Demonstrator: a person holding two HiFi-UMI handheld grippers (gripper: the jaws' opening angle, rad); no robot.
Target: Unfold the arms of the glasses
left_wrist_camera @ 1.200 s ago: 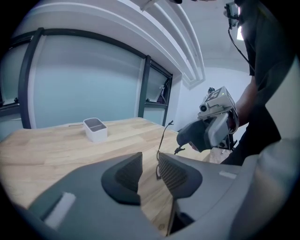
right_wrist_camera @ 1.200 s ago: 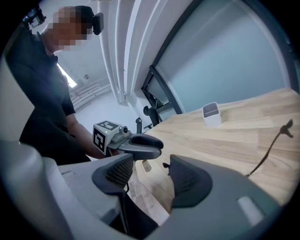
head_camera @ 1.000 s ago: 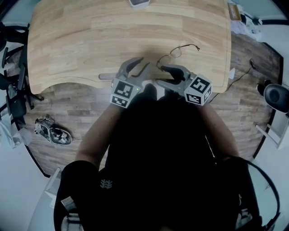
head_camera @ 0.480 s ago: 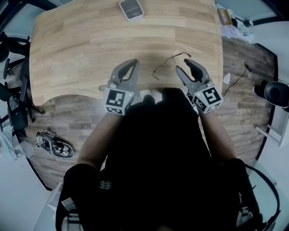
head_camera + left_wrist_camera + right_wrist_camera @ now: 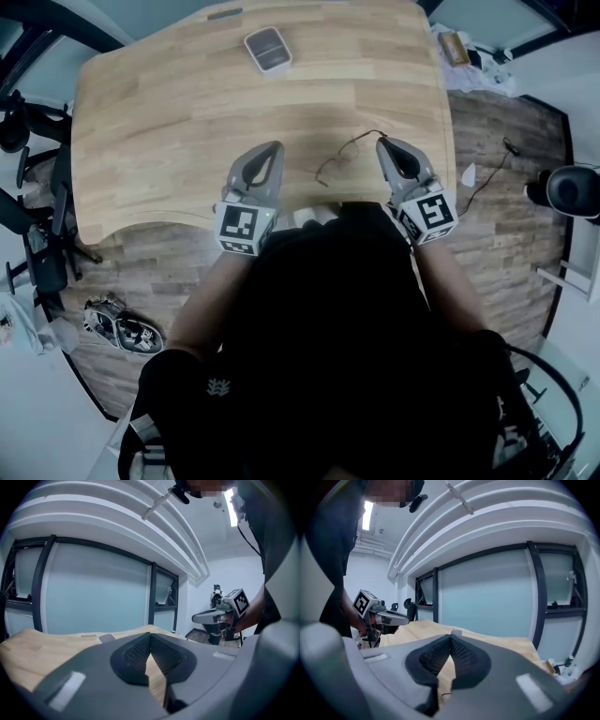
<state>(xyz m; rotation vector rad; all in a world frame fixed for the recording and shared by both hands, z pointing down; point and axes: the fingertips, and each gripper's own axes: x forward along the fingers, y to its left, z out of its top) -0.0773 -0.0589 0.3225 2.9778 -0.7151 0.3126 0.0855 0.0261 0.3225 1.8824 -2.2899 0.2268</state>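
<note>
The thin wire-framed glasses (image 5: 349,148) lie on the wooden table (image 5: 169,131) near its front edge, one arm reaching out to the right. My left gripper (image 5: 269,150) hovers to their left and my right gripper (image 5: 387,145) to their right, neither touching them. Both grippers have just been closing and now stand shut with nothing between the jaws. In the left gripper view the pads (image 5: 136,656) meet at the tip, and the right gripper (image 5: 213,617) shows across from it. In the right gripper view the pads (image 5: 433,657) likewise meet, with the left gripper (image 5: 389,617) opposite.
A small grey case (image 5: 267,47) lies at the far side of the table. Black chairs (image 5: 33,187) stand on the floor to the left, with a pair of shoes (image 5: 122,328) nearby. A cable (image 5: 487,173) and a black round object (image 5: 572,192) lie to the right.
Both grippers have risen and drawn apart from the glasses. Their jaws, open a second ago, are now shut and empty. The glasses stay on the table.
</note>
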